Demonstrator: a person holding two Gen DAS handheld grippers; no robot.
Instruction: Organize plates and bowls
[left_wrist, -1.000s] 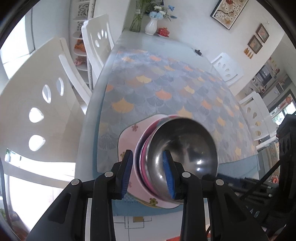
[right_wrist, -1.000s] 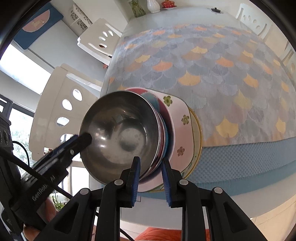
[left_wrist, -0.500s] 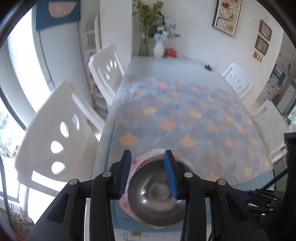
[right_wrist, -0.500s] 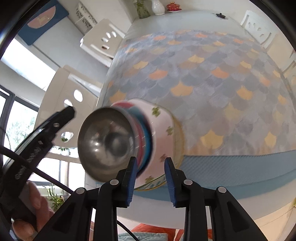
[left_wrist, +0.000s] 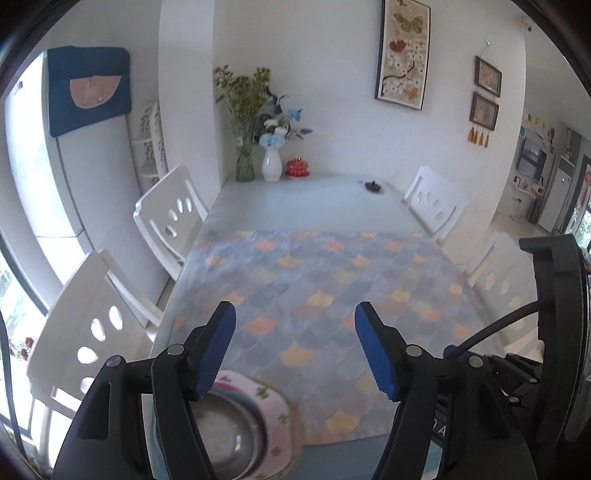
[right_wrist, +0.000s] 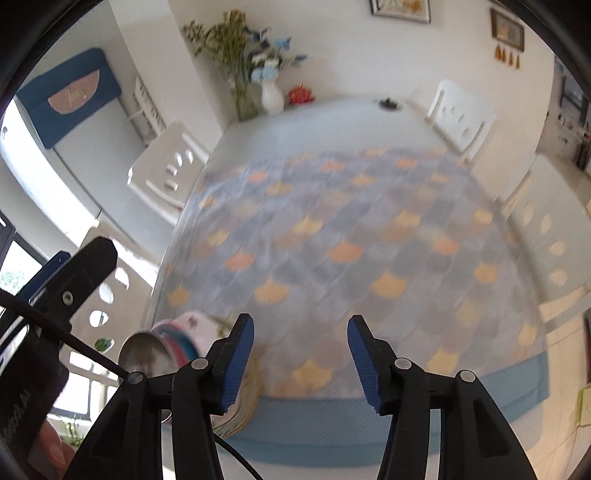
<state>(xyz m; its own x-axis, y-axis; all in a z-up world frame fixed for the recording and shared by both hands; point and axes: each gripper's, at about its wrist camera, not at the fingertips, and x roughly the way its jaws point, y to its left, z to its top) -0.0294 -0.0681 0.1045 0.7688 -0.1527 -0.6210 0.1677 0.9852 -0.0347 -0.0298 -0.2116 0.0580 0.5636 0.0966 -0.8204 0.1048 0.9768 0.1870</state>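
The counter (left_wrist: 303, 192) with its patterned cloth (left_wrist: 314, 288) carries the stack: plates (left_wrist: 273, 402) under a steel bowl (left_wrist: 225, 439), at the near left corner. Left tool (left_wrist: 293, 347) and right tool (right_wrist: 300, 358) have just been opening, spread, nothing between them. So near the edge, a knock might tip the stack off

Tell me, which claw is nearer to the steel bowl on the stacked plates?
Left, probably. The left claw is open just above the steel bowl, which sits under its left finger. The right claw is open too, with the bowl farther off to its left.
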